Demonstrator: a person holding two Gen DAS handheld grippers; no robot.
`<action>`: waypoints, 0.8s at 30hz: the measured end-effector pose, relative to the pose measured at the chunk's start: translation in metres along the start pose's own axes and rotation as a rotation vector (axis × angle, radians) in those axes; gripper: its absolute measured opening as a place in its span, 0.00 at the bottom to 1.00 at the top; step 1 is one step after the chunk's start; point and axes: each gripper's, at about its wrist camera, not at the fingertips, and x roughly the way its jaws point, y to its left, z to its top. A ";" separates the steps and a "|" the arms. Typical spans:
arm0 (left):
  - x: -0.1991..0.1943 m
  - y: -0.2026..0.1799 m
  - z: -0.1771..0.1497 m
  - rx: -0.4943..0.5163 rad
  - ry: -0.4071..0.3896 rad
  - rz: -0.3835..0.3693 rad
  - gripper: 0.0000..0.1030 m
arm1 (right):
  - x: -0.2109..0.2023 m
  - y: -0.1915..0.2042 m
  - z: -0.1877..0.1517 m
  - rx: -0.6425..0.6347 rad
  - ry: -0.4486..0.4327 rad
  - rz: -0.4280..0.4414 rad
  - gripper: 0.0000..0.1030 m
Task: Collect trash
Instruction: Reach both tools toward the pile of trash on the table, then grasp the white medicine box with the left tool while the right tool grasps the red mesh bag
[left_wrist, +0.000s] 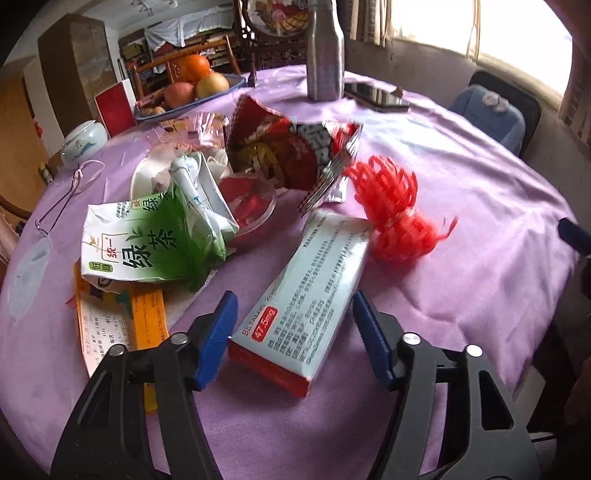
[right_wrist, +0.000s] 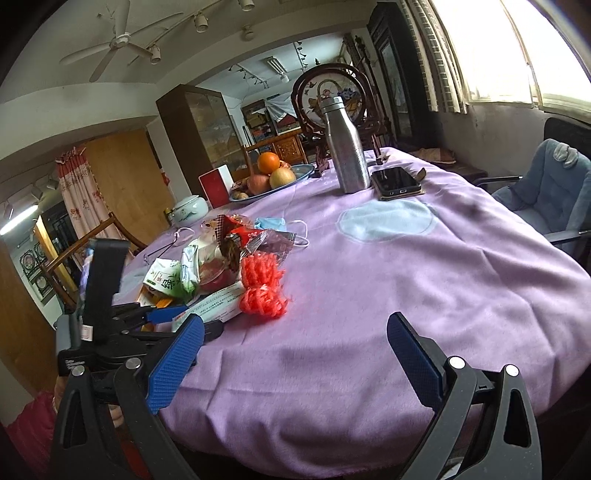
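A pale blue medicine box with a red end lies on the purple tablecloth. My left gripper straddles its near end, jaws partly apart. The left pad is at the box's edge and a gap shows at the right pad. Beyond the box lie a red mesh net, a torn red snack bag, a crushed green tea carton and a plastic bowl. In the right wrist view my right gripper stands open over the near tablecloth, holding nothing. The same box and net sit to its left.
A steel bottle, a phone and a fruit dish stand at the back. A face mask, glasses and an orange slip lie at the left. A blue chair stands on the right.
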 end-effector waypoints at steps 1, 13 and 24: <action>-0.004 0.001 0.000 -0.006 -0.013 0.001 0.54 | 0.002 0.000 0.001 0.000 0.003 0.000 0.94; -0.087 0.076 -0.014 -0.209 -0.132 0.019 0.45 | 0.082 0.029 0.015 -0.035 0.164 -0.027 0.74; -0.070 0.062 -0.028 -0.106 -0.108 0.097 0.74 | 0.113 0.040 0.012 -0.032 0.240 -0.008 0.27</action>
